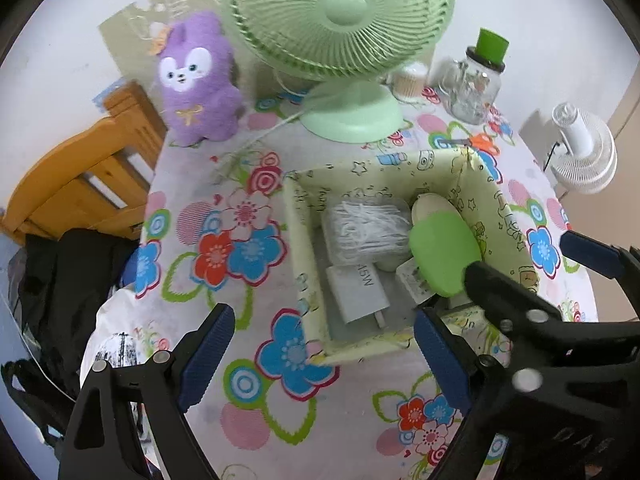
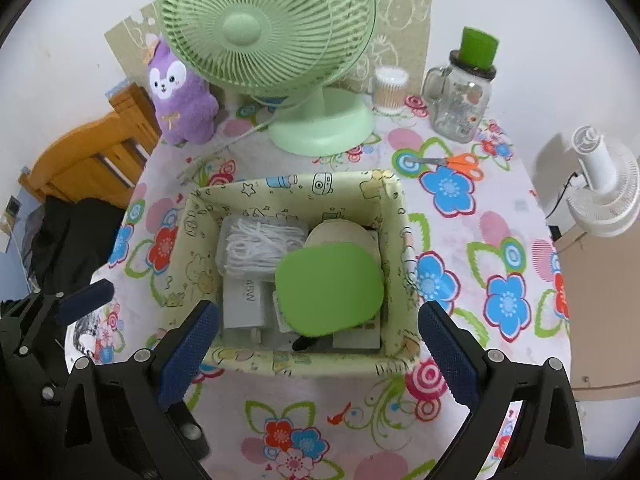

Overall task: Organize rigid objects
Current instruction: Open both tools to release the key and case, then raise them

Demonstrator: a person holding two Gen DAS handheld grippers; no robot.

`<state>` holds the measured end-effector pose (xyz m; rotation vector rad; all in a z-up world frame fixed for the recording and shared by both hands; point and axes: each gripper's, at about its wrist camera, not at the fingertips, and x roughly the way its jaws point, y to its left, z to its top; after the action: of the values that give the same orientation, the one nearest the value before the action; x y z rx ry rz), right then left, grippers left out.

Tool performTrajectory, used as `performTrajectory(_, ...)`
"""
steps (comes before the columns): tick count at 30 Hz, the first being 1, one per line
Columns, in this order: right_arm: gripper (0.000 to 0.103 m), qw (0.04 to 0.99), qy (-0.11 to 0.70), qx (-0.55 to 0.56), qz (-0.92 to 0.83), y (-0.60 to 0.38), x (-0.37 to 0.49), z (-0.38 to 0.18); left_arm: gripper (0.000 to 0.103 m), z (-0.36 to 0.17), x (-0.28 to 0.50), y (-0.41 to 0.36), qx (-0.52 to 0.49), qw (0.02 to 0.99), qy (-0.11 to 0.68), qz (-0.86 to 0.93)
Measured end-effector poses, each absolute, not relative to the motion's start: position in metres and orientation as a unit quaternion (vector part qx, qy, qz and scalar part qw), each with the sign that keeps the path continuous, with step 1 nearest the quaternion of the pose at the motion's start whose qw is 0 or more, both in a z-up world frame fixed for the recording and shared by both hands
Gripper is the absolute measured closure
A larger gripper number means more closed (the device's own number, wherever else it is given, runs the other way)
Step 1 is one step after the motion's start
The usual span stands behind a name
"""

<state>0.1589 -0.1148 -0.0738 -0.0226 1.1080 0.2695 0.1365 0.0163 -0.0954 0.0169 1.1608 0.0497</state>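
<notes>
A round table under a flowered cloth [image 2: 460, 248] carries a pale green fan [image 2: 276, 40] at the back and, nearer the person, a square fabric storage box [image 2: 404, 240] already filled with a white charger [image 2: 244, 304], a coil of white cord [image 2: 260, 242] and a green oval case [image 2: 330, 288] lying on top. Orange-handled scissors [image 2: 460, 164] appear to be the only loose rigid item, lying flat beyond the box's far right corner with the blades pointing left. Both the left gripper [image 1: 320, 356] and right gripper [image 2: 316, 354] hover above the box's near edge with fingers spread wide and empty; the right one looks nearer the scissors.
</notes>
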Motion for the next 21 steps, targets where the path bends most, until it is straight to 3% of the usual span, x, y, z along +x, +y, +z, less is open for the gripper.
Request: performTrajectory(21,0.002,0.893,0.430,-0.021,0.130,-0.141,0.077,0.022,0.000,-0.001,0.053,0.034,-0.007,0.890,0.454,0.048)
